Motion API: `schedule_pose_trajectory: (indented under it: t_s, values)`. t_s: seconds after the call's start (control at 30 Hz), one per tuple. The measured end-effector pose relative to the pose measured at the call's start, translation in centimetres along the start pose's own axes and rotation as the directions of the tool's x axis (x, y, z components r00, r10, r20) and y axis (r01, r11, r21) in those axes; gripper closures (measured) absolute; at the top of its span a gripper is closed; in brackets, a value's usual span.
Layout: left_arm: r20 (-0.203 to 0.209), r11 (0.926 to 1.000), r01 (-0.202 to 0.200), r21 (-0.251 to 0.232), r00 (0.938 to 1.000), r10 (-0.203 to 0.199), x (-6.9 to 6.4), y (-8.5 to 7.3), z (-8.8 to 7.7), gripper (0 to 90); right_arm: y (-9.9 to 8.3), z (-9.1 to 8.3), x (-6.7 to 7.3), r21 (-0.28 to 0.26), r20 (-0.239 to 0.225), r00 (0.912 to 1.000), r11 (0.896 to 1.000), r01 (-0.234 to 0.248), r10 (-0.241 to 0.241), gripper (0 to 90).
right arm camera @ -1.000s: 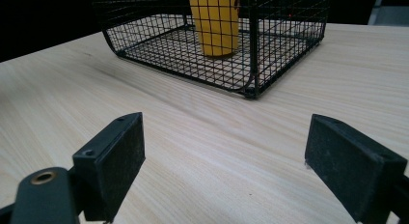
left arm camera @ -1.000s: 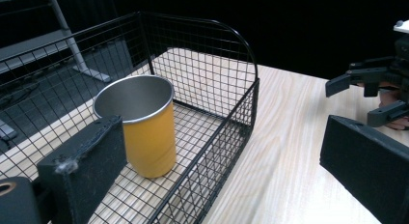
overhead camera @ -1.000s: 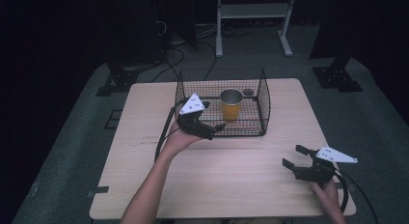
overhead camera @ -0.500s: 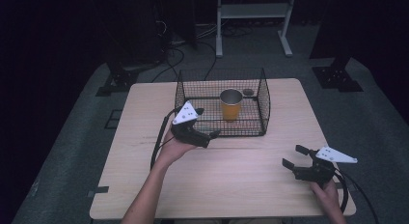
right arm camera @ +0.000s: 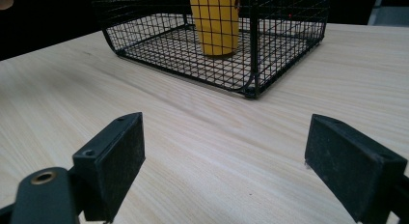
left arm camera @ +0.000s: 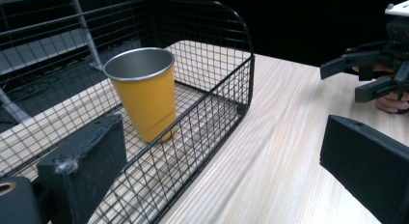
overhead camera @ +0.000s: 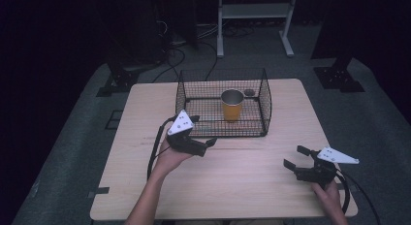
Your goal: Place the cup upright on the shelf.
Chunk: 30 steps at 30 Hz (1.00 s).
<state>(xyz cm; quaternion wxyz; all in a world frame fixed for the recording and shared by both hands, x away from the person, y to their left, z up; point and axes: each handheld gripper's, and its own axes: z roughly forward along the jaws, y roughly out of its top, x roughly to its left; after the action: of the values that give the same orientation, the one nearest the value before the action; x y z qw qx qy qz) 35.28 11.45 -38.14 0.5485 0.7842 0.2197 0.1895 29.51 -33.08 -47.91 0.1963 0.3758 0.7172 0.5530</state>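
left gripper (overhead camera: 207,142): jaws wide apart, nothing between, just outside basket's near wall | right gripper (overhead camera: 296,157): jaws spread, holding nothing, over bare table (overhead camera: 242,186) | cup (overhead camera: 232,104): upright, long axis vertical, mouth up, inside wire basket (overhead camera: 264,96)

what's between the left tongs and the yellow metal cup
The black wire basket's front wall stands between the left tongs and the yellow metal cup, seen in the left gripper view.

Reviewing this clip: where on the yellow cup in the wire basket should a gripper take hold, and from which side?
Probably the rim of the cup, from above: it stands upright with its mouth open, and the basket walls block the sides while its top is open. One jaw inside, one outside.
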Motion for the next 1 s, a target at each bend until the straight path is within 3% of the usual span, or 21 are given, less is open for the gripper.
schedule_pose_trajectory:
  t_s: [0.37, 0.87, 1.0]
  values:
    - [-0.023, 0.9999, -0.002, -0.01, 0.9997, 0.002, -1.3, -1.3, -1.3, 2.1, 0.0, 0.0, 0.0, 0.0, -0.001, 1.0, 1.0, 0.0, 0.0, 13.0]
    - [-0.059, 0.9991, 0.026, -0.033, 0.9979, -0.028, -2.5, -3.3, -2.8, 2.1, 0.0, 0.0, 0.0, 0.001, 0.001, 1.0, 1.0, 0.0, 0.0, 13.0]
    - [-0.06, 0.9996, 0.015, -0.022, 0.998, -0.017, -3.6, -4.1, -3.2, 2.1, 0.0, 0.0, 0.0, 0.0, 0.004, 1.0, 1.0, 0.004, -0.004, 13.0]
